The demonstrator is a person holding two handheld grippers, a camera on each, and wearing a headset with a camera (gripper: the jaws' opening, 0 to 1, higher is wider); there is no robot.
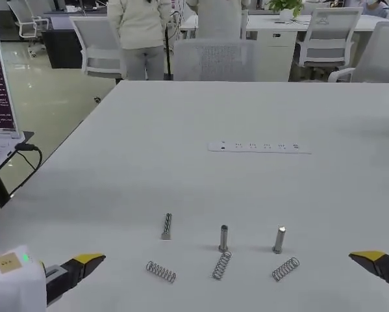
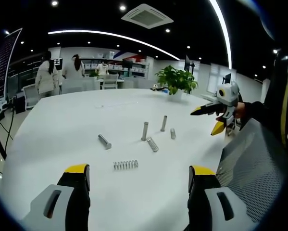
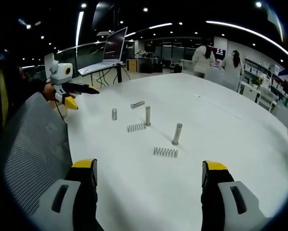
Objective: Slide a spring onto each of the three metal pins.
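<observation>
Lying loose, three springs sit ahead of parted jaws.

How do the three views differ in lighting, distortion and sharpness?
Head view: soft even light, faint shadows beside the pins, straight table edges. Left gripper view: fisheye curves the ceiling light strips, bright against dark. Right gripper view: same curving; the near mesh chair back looks stretched.
</observation>
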